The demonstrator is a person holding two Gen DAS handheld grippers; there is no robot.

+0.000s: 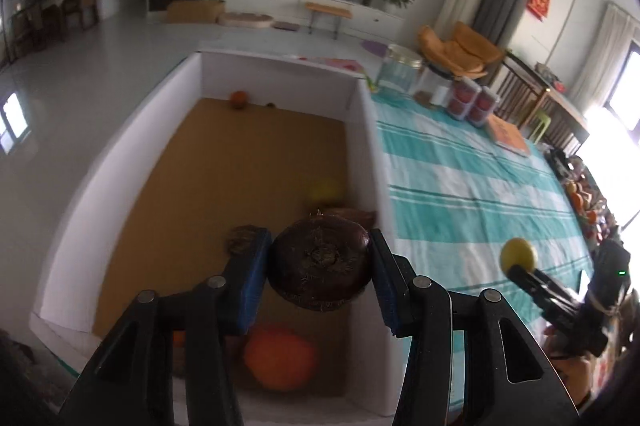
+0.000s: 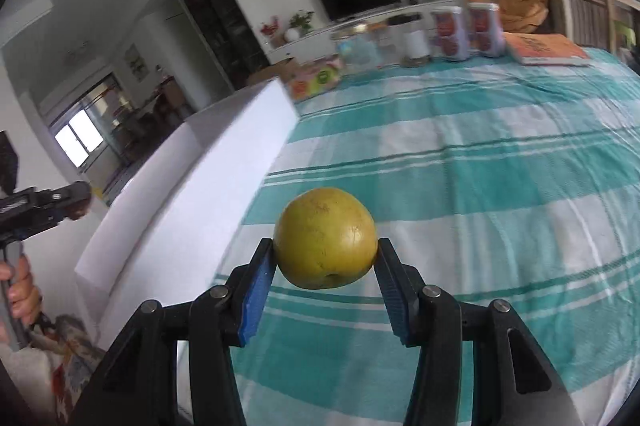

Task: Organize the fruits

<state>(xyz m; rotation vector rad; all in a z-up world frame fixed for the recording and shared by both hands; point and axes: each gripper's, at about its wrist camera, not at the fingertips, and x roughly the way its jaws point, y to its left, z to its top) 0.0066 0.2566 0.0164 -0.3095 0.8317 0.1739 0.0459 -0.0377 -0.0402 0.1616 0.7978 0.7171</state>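
The left gripper (image 1: 320, 262) fills the lower middle of the left wrist view, its blue-padded jaws closed at a moderate width on a dark purple-brown round fruit with a rough stem scar (image 1: 320, 262); both pads press its sides. It hangs above the open white box with a brown cardboard floor (image 1: 72, 222). Inside the box, a large orange fruit (image 1: 280, 356) lies at the lower centre, partly hidden behind the gripper, and a blurred yellow fruit (image 1: 325, 189) sits near the right wall. A small orange fruit (image 1: 238, 99) rests in the far corner. More brownish shapes just behind the held fruit are too blurred to name.

The right gripper (image 2: 325, 260), lower middle of the right wrist view, is closed at a similar width on a yellow-green round fruit with speckled skin (image 2: 325, 238), pads touching both sides. It is held over the teal-and-white checked cloth on the table (image 2: 480, 186), with the white box's outer wall at the left. At the right edge of the left wrist view, the same gripper (image 1: 516, 260) shows small with its yellow fruit (image 1: 518, 253). A pile of fruit (image 1: 586, 202) at the far right edge there is washed out by window glare.
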